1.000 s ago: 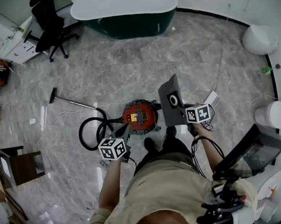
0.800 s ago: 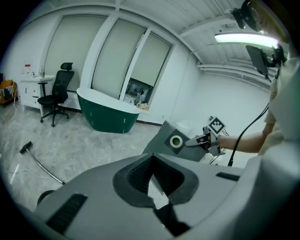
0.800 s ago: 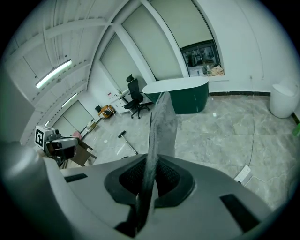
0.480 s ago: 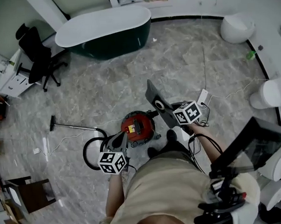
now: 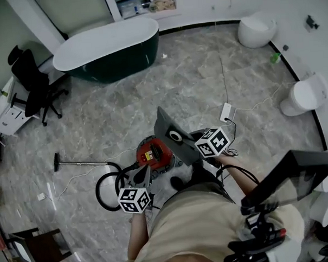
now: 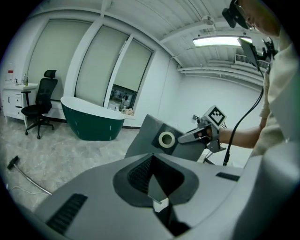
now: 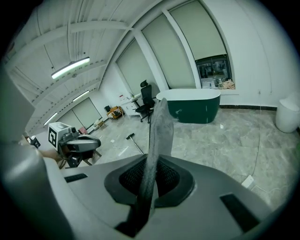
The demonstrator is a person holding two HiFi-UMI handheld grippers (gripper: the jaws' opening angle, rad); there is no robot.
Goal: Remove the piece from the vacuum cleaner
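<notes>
The red vacuum cleaner [image 5: 152, 151] stands on the marble floor just ahead of the person's feet. My right gripper [image 5: 193, 150] is shut on a flat grey piece [image 5: 172, 135] with a round white-ringed hole, held tilted in the air above the vacuum. The left gripper view shows the grey piece [image 6: 161, 138] face on; in the right gripper view the grey piece [image 7: 158, 136] stands edge-on between the jaws of my right gripper [image 7: 150, 173]. My left gripper [image 5: 143, 175] hovers beside the vacuum, and the left gripper [image 6: 151, 154] is shut with nothing in it.
A black hose [image 5: 107, 187] loops left of the vacuum, with a floor wand [image 5: 78, 163] beyond. A green bathtub [image 5: 109, 48] and an office chair [image 5: 34, 87] stand farther off. A toilet [image 5: 301, 97] and a power strip [image 5: 226, 112] with cables lie to the right.
Both grippers have risen. The right one has carried the grey piece up and leftward over the vacuum. The head view has swung, so the room shifts in the picture.
</notes>
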